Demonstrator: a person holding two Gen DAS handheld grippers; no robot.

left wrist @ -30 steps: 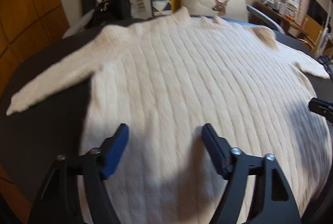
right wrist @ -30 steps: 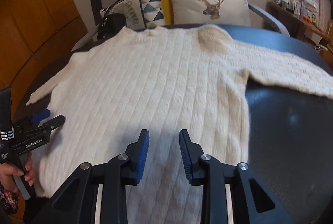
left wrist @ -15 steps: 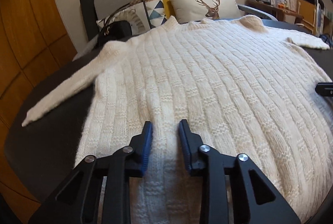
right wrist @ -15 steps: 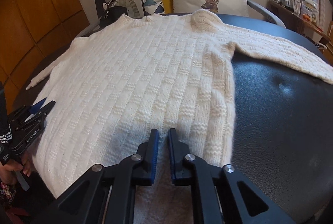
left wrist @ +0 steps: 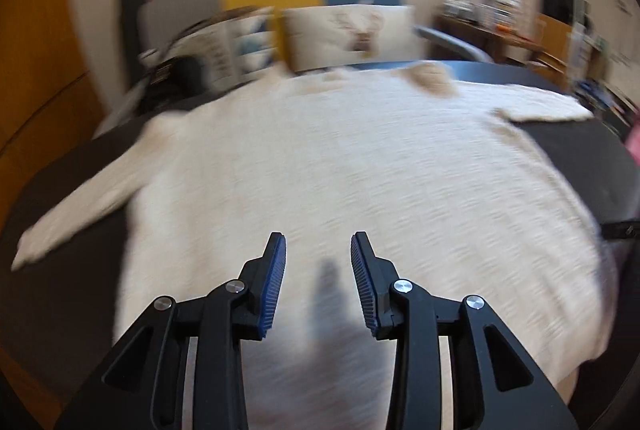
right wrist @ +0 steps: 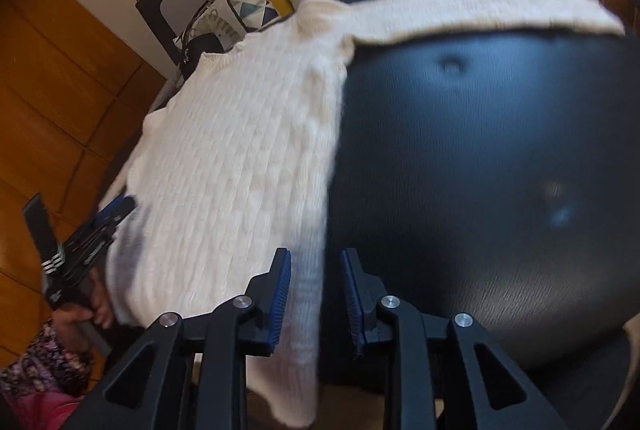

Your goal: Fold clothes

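The cream ribbed knit sweater (left wrist: 340, 166) lies spread flat, both sleeves out, across the centre of the dark padded surface (right wrist: 480, 150); no fold shows. Left gripper (left wrist: 318, 266) and right gripper (right wrist: 316, 270) hover part-open, gripping nothing, the right straddling the sweater's lower side edge.

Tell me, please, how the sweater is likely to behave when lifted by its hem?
The sweater would probably sag limply: its hem already droops over the table edge. The thick knit suggests some weight. Its fuzzy texture should grip well.
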